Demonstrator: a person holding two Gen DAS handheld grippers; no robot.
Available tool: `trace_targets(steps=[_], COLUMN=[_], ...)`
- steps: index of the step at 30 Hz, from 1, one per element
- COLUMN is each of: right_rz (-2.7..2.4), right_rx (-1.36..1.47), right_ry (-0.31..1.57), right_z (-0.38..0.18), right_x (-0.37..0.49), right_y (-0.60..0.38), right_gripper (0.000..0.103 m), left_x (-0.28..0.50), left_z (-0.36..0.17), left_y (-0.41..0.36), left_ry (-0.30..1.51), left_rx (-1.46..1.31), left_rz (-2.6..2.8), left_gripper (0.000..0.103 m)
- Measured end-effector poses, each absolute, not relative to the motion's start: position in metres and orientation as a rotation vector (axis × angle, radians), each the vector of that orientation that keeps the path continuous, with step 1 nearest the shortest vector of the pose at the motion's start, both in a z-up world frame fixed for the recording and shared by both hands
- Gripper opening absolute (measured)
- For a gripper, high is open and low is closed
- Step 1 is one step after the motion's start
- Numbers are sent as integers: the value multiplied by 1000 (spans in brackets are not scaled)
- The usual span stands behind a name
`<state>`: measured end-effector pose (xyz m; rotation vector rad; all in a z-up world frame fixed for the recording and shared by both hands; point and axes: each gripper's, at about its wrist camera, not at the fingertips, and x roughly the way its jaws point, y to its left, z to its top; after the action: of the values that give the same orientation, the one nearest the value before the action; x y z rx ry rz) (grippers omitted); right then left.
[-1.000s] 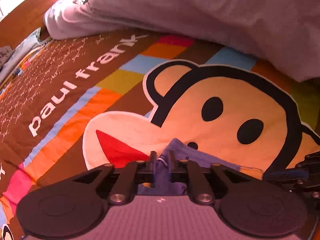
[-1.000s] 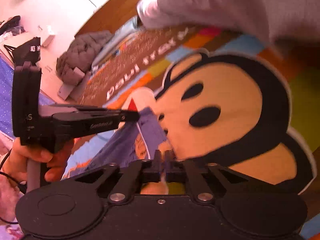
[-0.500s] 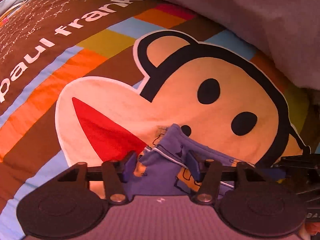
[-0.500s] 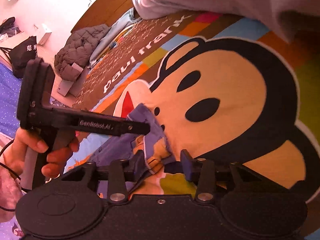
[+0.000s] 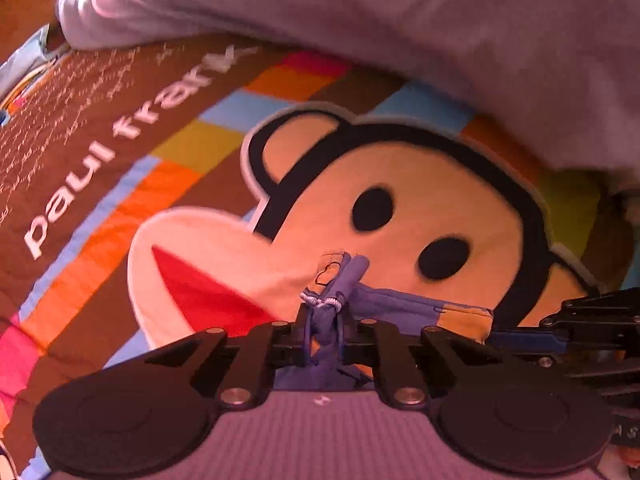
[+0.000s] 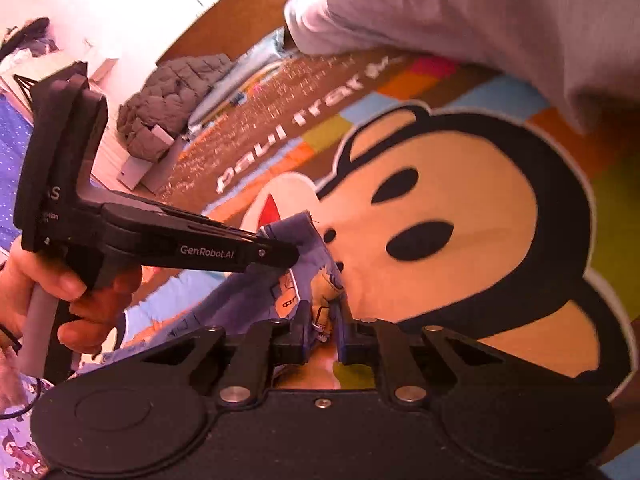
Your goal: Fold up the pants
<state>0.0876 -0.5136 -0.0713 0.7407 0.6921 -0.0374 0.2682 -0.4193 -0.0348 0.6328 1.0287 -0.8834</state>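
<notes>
- Pants [image 5: 384, 300]: small blue pair with cartoon print, lying on the bed over the monkey-face bedspread [image 5: 420, 184], near the monkey's mouth and nose.
- My left gripper [image 5: 323, 334]: jaws have just been closing and now pinch a bunched fold of the pants, white elastic cord showing just above the fingertips. Narrow gap, fabric filling it.
- My right gripper [image 6: 325, 330]: jaws have likewise just been closing; they clamp a printed edge of the pants, cloth squeezed between the pads.
- From the right wrist view I see the left gripper [image 6: 276, 254] side-on, its tip at the upper corner of the pants, with a hand [image 6: 68, 296] wrapped round the grey handle.
- Fabric between the two grips runs as a raised band above the bedspread; lower part trails toward the bottom left, partly hidden by the gripper body.
- Grey-white duvet [image 5: 400, 28] heaped across the far side of the bedspread, well apart from the pants.
- Grey quilted jacket [image 6: 172, 92] lies past the bed edge, on the left.
</notes>
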Motion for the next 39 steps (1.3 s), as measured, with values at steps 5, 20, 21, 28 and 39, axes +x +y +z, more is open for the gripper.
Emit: trace_targets(steps=[5,20,21,28,39], right_rz=[-98,-215,-194,89,114], right_rx=[767,526,484,384,317], right_ry=[653,696,695,763,904], right_z=[-67,-57,-55,-53,-65], right_x=[71,78,81,117,138], right_y=[-537,-530,-523,-457,-406], right_gripper=[12,52,57,75,68], left_x=[264,272,270,240,201], left_z=[-36,4,6,-17,-43], left_y=[-438,-373,-358,-212,-47], left_ry=[1017,769,762,877,988], left_rx=[560,474,467,281,209], left_rz=[-918,-683,-663,-446,-275], left_gripper=[14,88,91,92,97])
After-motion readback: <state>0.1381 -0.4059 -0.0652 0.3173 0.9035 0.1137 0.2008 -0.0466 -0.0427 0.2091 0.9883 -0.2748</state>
